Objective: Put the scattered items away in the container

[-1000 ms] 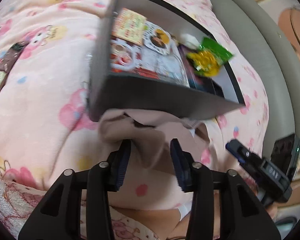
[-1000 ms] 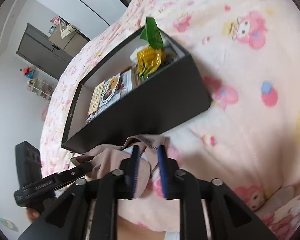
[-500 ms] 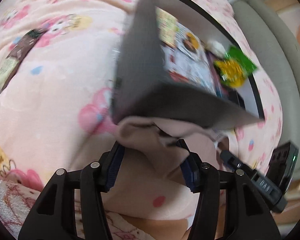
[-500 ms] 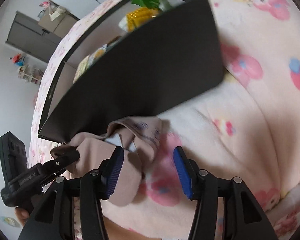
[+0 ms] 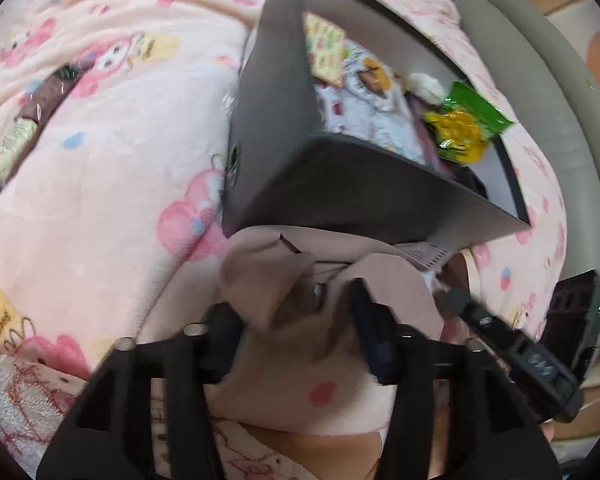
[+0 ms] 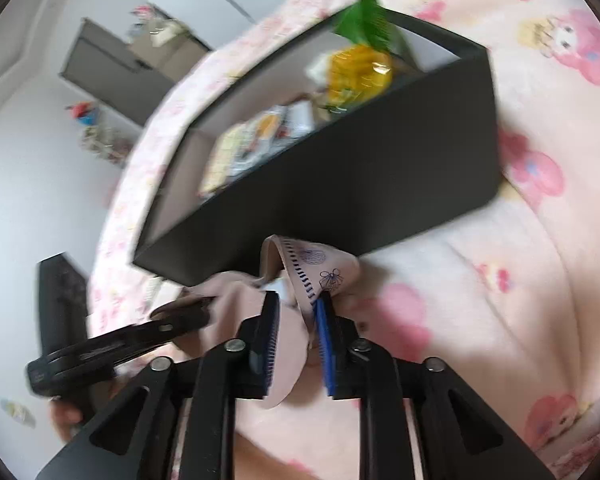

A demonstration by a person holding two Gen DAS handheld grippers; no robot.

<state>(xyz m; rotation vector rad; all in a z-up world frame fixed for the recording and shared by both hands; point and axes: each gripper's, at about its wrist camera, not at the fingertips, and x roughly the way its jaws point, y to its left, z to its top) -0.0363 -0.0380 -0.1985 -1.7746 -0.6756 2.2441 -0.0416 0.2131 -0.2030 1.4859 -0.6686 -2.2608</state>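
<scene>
Pink cartoon-print blanket (image 5: 100, 168) covers the bed; grey padded bed edge (image 5: 540, 92) at right, white walls and a dark cabinet (image 6: 112, 68) behind in the right wrist view. Beige cloth pouch (image 5: 284, 280) lies bunched on the blanket, touching the near wall of the black box (image 5: 340, 192). Pouch edge shows navy dash trim and small stamp-like drawings (image 6: 320, 264); writing too blurred to read. Left gripper (image 5: 296, 320) is clamped on the pouch's left part, fabric bulging between its fingers. Right gripper (image 6: 296, 308) pinches the printed fold, blue pads (image 6: 324, 324) pressed to cloth both sides. Box holds a green-and-yellow snack bag (image 5: 464, 128), printed packets (image 5: 360, 88), possibly a white wad; labels unreadable. Brown wrapped bar (image 5: 24, 120) lies well apart on the blanket at left, text illegible.
</scene>
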